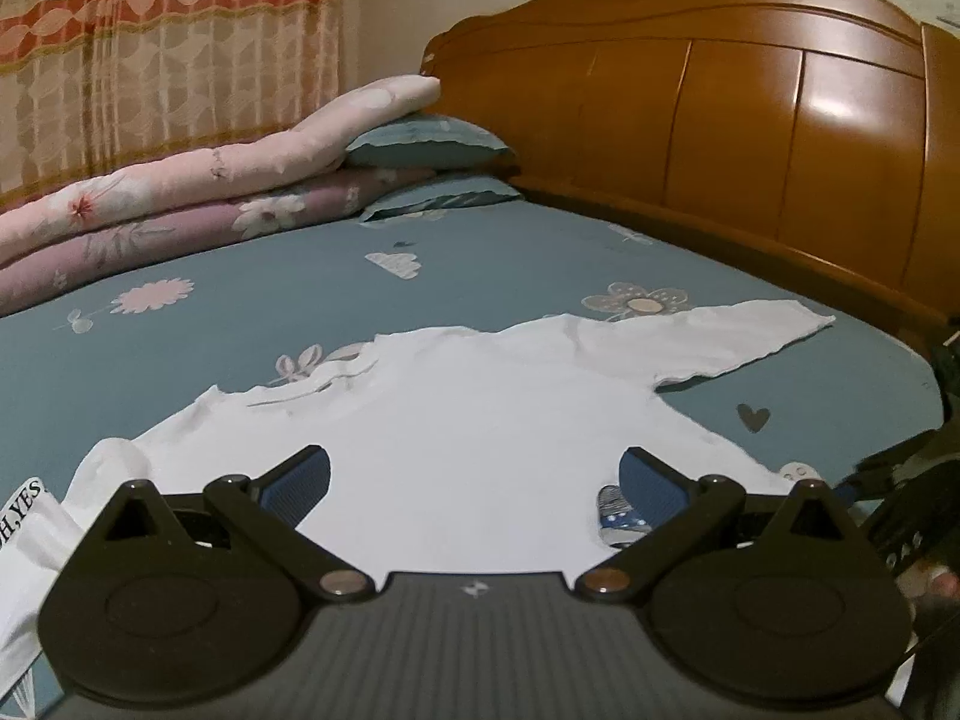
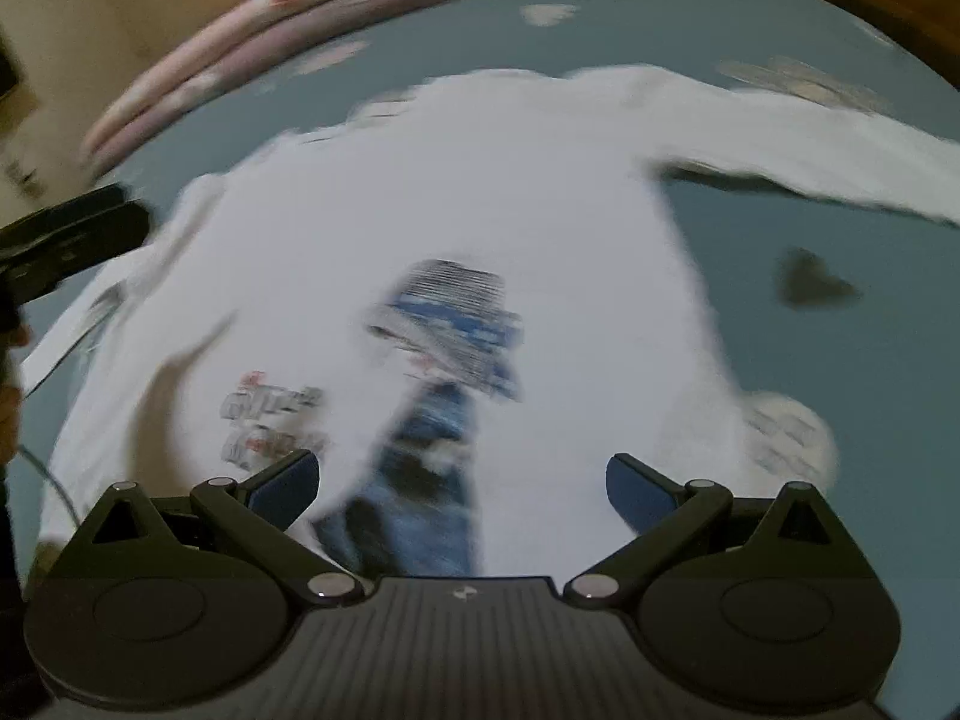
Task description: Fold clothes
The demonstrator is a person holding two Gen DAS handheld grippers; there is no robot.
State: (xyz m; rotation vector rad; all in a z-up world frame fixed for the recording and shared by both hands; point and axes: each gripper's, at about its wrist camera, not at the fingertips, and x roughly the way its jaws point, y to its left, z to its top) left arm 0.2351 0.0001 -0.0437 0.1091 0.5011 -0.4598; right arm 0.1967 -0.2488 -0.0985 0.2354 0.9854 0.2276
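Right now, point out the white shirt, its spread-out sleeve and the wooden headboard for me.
white shirt (image 1: 480,420), left wrist view, on the flat middle of its body.
sleeve (image 1: 732,339), left wrist view, on the middle of the sleeve laid toward the headboard.
wooden headboard (image 1: 738,120), left wrist view, on a central panel.

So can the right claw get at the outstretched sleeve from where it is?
Probably yes. The right claw is open above the white shirt, and nothing lies on the sleeve or the sheet between.
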